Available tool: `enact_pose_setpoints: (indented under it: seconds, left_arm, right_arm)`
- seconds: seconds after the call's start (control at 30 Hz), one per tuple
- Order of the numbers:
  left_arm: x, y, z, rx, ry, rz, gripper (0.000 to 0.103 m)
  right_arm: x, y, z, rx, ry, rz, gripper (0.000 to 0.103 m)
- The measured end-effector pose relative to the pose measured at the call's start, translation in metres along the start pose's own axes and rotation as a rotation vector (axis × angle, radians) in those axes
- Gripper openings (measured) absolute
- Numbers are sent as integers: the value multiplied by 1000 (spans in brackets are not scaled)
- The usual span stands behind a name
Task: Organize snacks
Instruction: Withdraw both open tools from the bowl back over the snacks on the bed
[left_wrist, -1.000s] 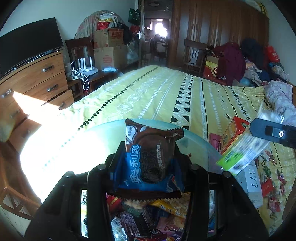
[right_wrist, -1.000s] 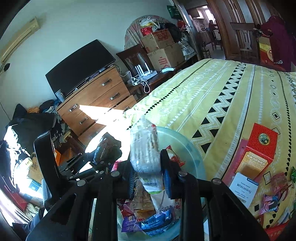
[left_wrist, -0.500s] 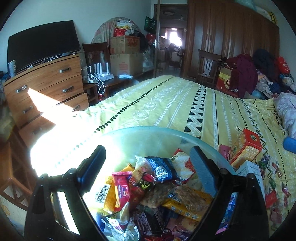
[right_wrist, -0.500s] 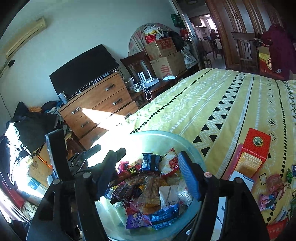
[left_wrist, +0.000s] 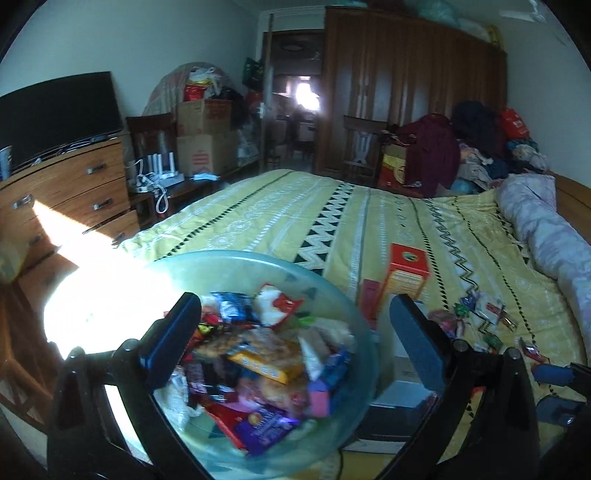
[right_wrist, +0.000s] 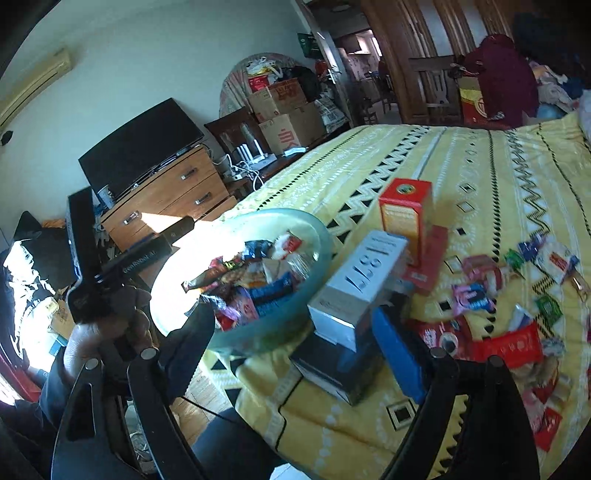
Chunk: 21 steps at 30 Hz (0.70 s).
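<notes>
A pale green glass bowl (left_wrist: 258, 258) full of wrapped snacks (left_wrist: 258, 354) sits at the near corner of the bed; it also shows in the right wrist view (right_wrist: 321, 236). My left gripper (left_wrist: 295, 339) is open and empty, just above and behind the bowl. My right gripper (right_wrist: 295, 339) is open and empty, back from the bowl, near the stacked boxes (right_wrist: 354, 288). Loose wrapped snacks (right_wrist: 498, 295) lie scattered on the yellow bedspread (right_wrist: 461, 177) to the right.
A red and orange box (right_wrist: 404, 214) stands behind the white box marked 377 (right_wrist: 364, 273). A wooden dresser (left_wrist: 62, 192) with a TV is left of the bed. A rolled quilt (left_wrist: 546, 236) lies at the right.
Both grippers opened and dropped their packets into the bowl: the left an Oreo pack, the right a clear cracker pack. Both then drew back, the right one swinging toward the boxes.
</notes>
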<state>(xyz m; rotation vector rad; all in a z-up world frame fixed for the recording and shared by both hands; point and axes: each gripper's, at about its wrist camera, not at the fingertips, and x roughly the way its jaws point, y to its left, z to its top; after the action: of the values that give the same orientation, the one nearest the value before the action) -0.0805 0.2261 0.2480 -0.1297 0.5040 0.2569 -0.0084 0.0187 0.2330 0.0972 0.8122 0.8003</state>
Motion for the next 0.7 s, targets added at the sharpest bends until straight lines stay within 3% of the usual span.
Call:
enact_pose_setpoints:
  seconds: [0.17, 0.3, 0.47, 0.7]
  left_arm:
    - [-6, -64, -12, 85, 34, -148, 102]
    - [-5, -105, -30, 153, 91, -204, 102]
    - [-6, -156, -53, 273, 140, -222, 102]
    - [-11, -182, -64, 309, 159, -172, 102]
  right_arm:
    - [-38, -52, -48, 130, 15, -77, 89]
    - [-68, -90, -83, 230, 19, -132, 89]
    - [-96, -118, -111, 328, 8, -162, 89]
    - [-102, -124, -129, 348, 15, -157, 90]
